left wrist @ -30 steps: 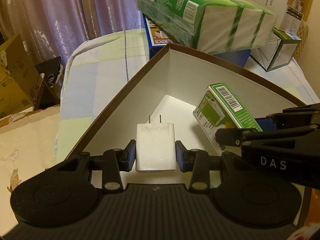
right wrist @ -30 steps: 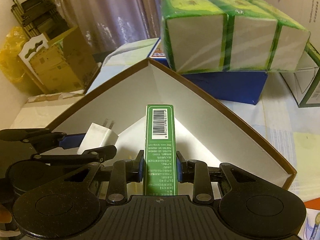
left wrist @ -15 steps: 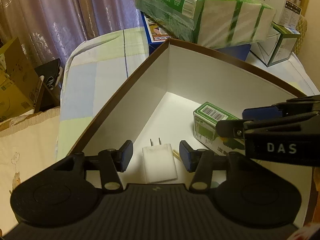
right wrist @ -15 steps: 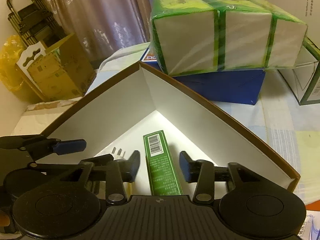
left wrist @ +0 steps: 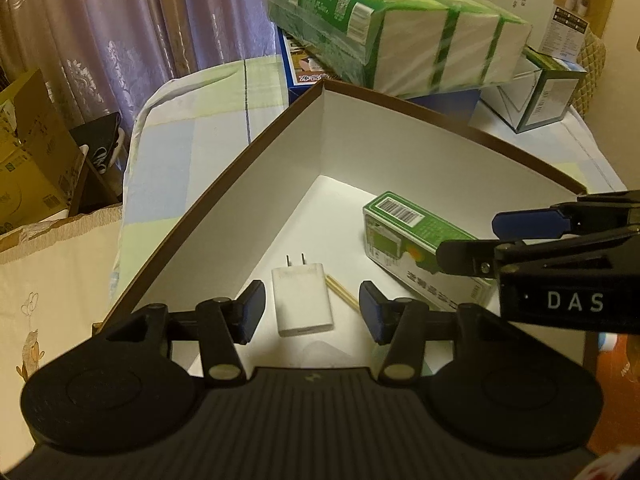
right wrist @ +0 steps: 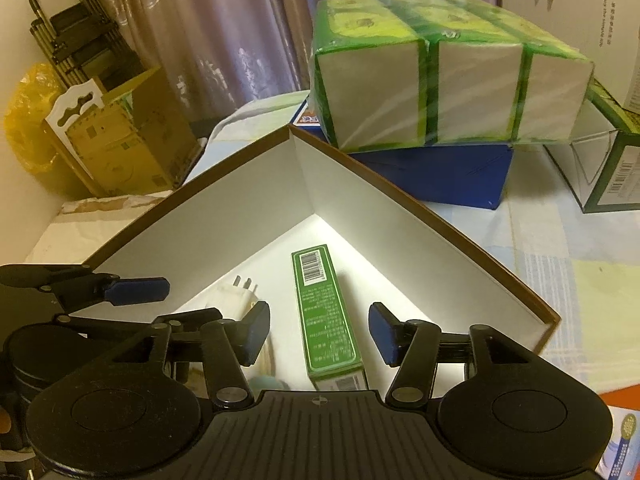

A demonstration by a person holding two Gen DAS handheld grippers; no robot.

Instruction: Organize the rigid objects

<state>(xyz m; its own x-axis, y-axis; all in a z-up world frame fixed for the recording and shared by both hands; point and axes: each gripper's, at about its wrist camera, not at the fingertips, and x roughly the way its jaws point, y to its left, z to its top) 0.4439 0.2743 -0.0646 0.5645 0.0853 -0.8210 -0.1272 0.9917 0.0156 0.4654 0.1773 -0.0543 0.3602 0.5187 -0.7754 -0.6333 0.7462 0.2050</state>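
Observation:
A brown-rimmed white carton (left wrist: pixel 240 216) (right wrist: pixel 400 232) stands open below both grippers. On its floor lies a white plug charger (left wrist: pixel 302 300) (right wrist: pixel 236 296), prongs pointing away, under my open left gripper (left wrist: pixel 310 306) (right wrist: pixel 188 300), whose pads stand clear of it. To its right a long green box (left wrist: pixel 416 240) (right wrist: pixel 324 312) with a barcode lies flat. My right gripper (right wrist: pixel 320 330) (left wrist: pixel 468 238) hangs over it with its jaws opening, and the box lies between and below the pads, untouched. A thin wooden stick (left wrist: pixel 342 292) rests beside the charger.
A wrapped green tissue pack (right wrist: pixel 440 72) sits on a blue box (right wrist: pixel 440 172) just behind the carton. A green-edged white carton (left wrist: pixel 548 92) stands at the back right. Cardboard boxes (right wrist: pixel 128 136) are stacked off the left edge, before curtains.
Both grippers have opened. The charger dropped out of the left gripper and the green box out of the right one onto the carton floor. Both grippers drew back and up a little.

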